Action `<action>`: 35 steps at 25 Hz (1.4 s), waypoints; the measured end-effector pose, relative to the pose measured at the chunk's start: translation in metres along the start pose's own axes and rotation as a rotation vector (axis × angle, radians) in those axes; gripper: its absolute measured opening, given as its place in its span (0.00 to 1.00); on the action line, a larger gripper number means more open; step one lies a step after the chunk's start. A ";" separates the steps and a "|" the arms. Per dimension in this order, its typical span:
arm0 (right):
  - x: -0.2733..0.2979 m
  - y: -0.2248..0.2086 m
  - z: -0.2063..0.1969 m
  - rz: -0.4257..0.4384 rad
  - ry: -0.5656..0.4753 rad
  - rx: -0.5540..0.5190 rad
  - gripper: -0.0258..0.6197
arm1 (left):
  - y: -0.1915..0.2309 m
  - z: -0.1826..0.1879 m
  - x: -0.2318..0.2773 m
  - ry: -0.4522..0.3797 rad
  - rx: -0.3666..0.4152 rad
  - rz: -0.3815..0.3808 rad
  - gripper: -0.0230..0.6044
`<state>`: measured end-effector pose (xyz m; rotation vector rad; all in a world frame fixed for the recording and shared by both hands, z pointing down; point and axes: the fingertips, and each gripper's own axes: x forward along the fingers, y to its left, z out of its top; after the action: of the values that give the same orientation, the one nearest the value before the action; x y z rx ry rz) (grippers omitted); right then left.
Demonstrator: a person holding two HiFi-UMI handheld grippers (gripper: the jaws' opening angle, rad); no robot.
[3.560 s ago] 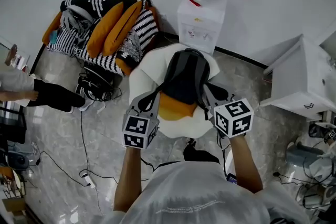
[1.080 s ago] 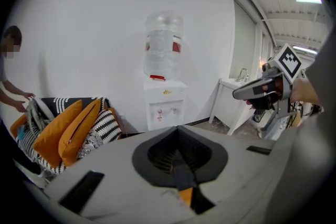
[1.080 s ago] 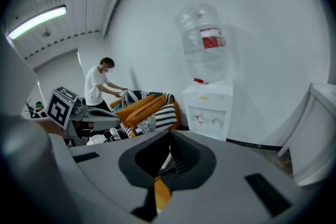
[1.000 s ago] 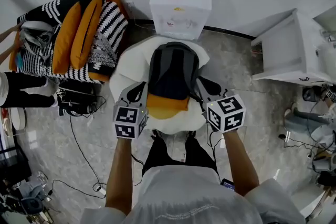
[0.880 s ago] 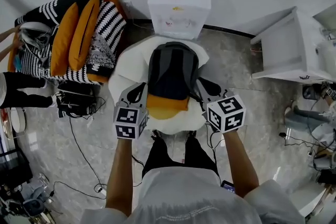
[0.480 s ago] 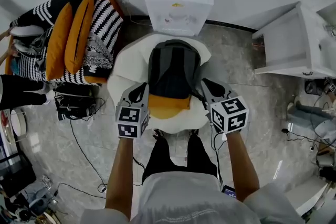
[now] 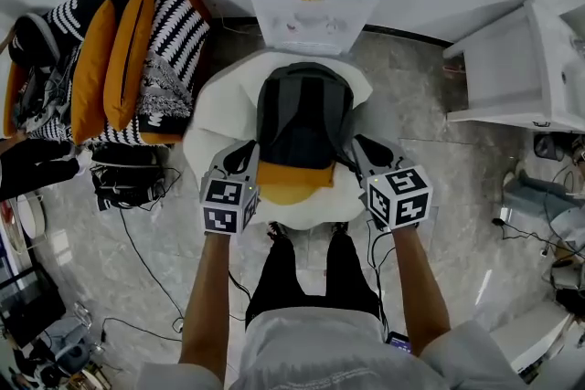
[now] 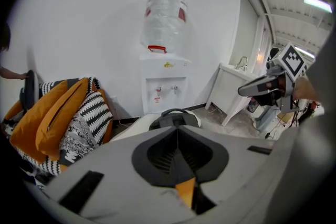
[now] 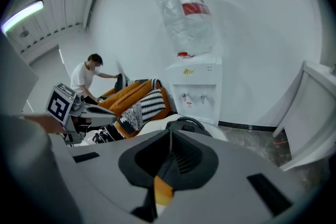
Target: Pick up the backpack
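Backpack (image 7: 304,119) lies on the white cushion (image 7: 212,119), long axis running 12 to 6, orange end at 6. It's at 1 o'clock from the left gripper (image 7: 245,151) and 11 from the right gripper (image 7: 360,145), about equally near. The right's jaws are pressed together. The left's are barely cracked, just been opening, with nothing between.

The backpack (image 7: 303,105) is matt woven cloth, dark grey and black, with a smoother orange panel (image 7: 292,180) at my end. The white cushion (image 7: 215,119) under it looks soft and matt. The floor (image 7: 420,187) is veined, stone-look tile with a polished sheen. The water dispenser (image 7: 315,0) is smooth white plastic and its bottle (image 9: 185,13) is clear, glossy plastic. The pillows (image 7: 132,41) are plain orange cloth, next to black-and-white patterned cloth (image 7: 178,32). My right hand-held gripper (image 9: 169,134) is matt grey plastic with ribbed black pads (image 9: 184,161).
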<state>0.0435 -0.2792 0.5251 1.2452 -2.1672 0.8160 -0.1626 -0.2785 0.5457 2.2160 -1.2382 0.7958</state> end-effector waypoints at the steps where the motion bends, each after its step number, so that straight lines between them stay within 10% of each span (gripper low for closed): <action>1: 0.004 -0.002 -0.001 -0.006 -0.001 0.002 0.04 | 0.001 -0.003 0.004 0.007 -0.005 -0.005 0.10; 35: 0.089 -0.062 -0.095 -0.060 0.120 0.104 0.14 | 0.004 -0.083 0.091 0.147 -0.019 -0.068 0.22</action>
<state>0.0707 -0.2879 0.6664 1.2711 -2.0056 0.9636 -0.1489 -0.2805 0.6681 2.1308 -1.0896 0.8991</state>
